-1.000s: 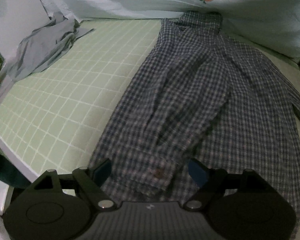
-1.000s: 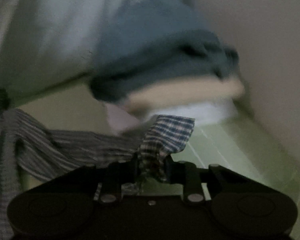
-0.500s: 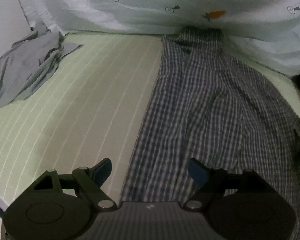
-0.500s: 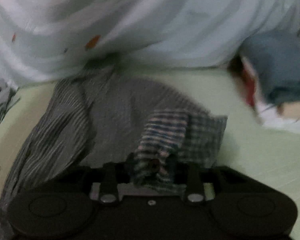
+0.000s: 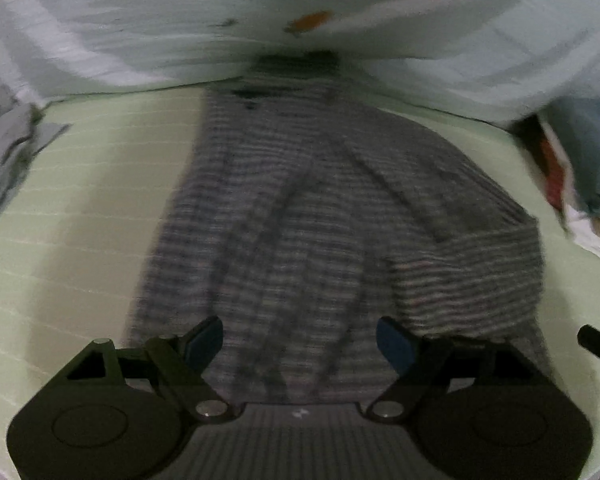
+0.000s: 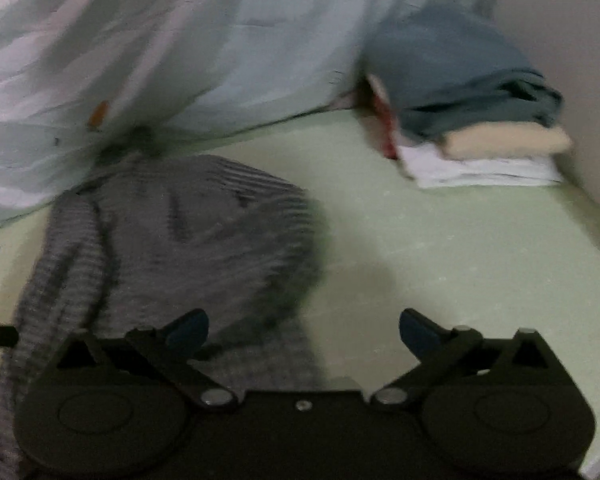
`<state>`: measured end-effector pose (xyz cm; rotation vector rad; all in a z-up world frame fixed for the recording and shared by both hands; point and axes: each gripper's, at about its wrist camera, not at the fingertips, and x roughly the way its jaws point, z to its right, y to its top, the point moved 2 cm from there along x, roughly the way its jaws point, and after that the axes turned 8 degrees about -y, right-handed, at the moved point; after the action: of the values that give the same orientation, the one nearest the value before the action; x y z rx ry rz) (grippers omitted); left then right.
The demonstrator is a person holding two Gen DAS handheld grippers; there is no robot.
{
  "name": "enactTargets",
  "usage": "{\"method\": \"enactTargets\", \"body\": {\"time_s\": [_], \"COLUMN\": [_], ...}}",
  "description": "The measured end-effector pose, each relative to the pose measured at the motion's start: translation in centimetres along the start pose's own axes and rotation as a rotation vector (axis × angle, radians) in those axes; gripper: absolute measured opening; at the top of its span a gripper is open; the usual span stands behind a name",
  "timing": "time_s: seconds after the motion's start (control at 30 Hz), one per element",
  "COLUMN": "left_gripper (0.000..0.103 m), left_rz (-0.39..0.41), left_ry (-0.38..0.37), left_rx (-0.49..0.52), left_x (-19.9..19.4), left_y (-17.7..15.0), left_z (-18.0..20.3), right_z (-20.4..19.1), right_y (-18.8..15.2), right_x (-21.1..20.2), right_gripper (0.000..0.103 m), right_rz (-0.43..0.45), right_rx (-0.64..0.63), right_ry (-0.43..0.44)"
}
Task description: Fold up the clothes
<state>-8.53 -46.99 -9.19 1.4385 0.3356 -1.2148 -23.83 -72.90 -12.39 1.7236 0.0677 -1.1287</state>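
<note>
Both claws gape wide with nothing gripped: the right claw (image 6: 304, 326), its jaws just sprung apart, and the left claw (image 5: 299, 340) hover over the checked shirt (image 5: 300, 220). That shirt lies on the green bed (image 6: 460, 260), sleeves folded inward.

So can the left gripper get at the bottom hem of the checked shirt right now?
Probably yes: the left gripper is open and empty, the checked shirt lies flat just ahead, nothing between.

Motion blur smears the checked shirt (image 5: 300, 220) ahead of both grippers into stripes; its near hem hides behind the left gripper (image 5: 299, 340).
</note>
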Motion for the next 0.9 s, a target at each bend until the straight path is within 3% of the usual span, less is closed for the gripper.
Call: {"method": "enactTargets", "body": {"time_s": [0.27,0.57,0.63,0.7,0.73,0.77,0.9], "left_gripper": [0.084,0.082,0.075,0.053,0.048,0.033,0.013], "left_rz": [-0.049,-0.086,-0.110,-0.131,-0.142,-0.152,-0.143], "left_ry": [-0.033,-0.004,0.000,0.000,0.000,-0.001,-0.001], "left_rx": [0.048,-0.043,-0.036,-0.005,0.010,0.026,0.068], "left_x": [4.6,8.7,9.2,9.5,9.6,9.8,9.4], "left_y": [-0.9,-0.1,0.0,0.1,0.1,0.2,0.6], "left_z": [7.9,8.9,8.8,9.0,9.0,9.1,9.4], "right_z": [7.1,11.6,11.5,11.4,11.2,11.1,9.8], "right_y": [-1.0,-2.1,-2.2,-2.2,-2.2,-2.1,-1.9], "right_x": [2.3,4.3,4.6,4.8,4.8,4.8,4.8], "right_gripper": [0.103,0.103,0.103,0.103,0.103,0.103,0.103], "right_rz": [-0.085,-0.156,-0.166,-0.170,-0.170,-0.169,-0.160], "right_rx": [-0.068,-0.082,-0.088,-0.094,-0.096,-0.098,-0.111], "right_ry": [-0.043,-0.068,-0.064,-0.059,-0.056,-0.053,-0.053]}}
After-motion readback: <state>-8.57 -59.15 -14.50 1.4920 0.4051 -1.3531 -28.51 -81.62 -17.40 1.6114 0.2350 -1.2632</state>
